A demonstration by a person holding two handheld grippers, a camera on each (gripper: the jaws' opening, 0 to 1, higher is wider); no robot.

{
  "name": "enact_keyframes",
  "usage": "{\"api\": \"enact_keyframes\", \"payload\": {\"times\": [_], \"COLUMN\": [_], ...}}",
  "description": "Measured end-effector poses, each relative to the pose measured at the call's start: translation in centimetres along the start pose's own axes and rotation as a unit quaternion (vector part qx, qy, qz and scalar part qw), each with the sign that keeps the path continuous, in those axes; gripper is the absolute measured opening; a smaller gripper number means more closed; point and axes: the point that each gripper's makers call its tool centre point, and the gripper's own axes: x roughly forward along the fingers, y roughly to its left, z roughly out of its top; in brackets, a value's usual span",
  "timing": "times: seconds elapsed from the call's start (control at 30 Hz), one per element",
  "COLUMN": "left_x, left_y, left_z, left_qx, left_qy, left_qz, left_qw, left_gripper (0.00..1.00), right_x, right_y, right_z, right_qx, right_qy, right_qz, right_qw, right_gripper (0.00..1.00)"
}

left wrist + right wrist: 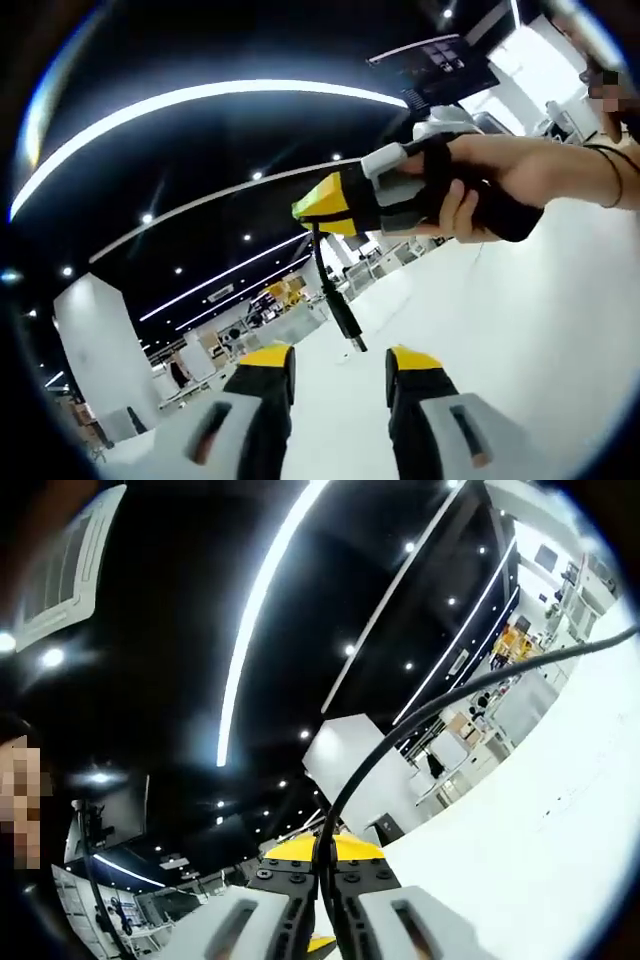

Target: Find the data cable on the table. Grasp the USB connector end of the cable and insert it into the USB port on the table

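Observation:
In the left gripper view, a hand holds my right gripper (318, 210) up at centre, its yellow-tipped jaws shut on a black data cable (326, 270). A short length hangs down from those jaws and ends in a dark connector plug (348, 325), just above the gap of my left gripper (340, 360). The left jaws stand open with nothing between them. In the right gripper view, my right gripper (325, 865) is shut on the cable (420, 715), which arcs up and away to the right over the white table (560, 820). I cannot make out a USB port.
The white table (520, 330) spreads to the right and below. Beyond it lie a white pillar (95, 340), distant shelves and desks (270, 300), and a dark ceiling with light strips. The person's hand (520, 175) and wrist reach in from the right.

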Motion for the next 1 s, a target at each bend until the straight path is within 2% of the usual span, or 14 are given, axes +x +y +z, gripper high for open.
{"api": "enact_keyframes", "payload": {"times": [0.2, 0.4, 0.7, 0.8, 1.0], "left_x": [-0.2, -0.4, -0.6, -0.7, -0.7], "left_y": [0.4, 0.6, 1.2, 1.4, 2.3], "left_z": [0.3, 0.8, 0.9, 1.1, 1.1], "left_qx": [0.044, 0.070, 0.086, 0.092, 0.097], "left_qy": [-0.005, -0.013, -0.012, -0.016, -0.014], "left_qz": [0.022, 0.034, 0.045, 0.047, 0.055], "left_qw": [0.9988, 0.9969, 0.9952, 0.9945, 0.9936], "left_gripper": [0.29, 0.26, 0.17, 0.11, 0.09], "right_x": [-0.4, -0.7, -1.0, -1.1, -1.3], "right_y": [0.6, 0.8, 0.9, 0.9, 0.9], "right_z": [-0.3, -1.1, -1.9, -2.0, -2.3], "right_qx": [0.007, 0.006, 0.010, 0.008, 0.012], "right_qy": [-0.001, 0.003, 0.009, 0.013, 0.014], "right_qz": [0.002, 0.000, 0.001, 0.001, 0.001], "right_qw": [1.0000, 1.0000, 0.9999, 0.9999, 0.9998], "right_gripper": [0.05, 0.05, 0.05, 0.05, 0.05]}}
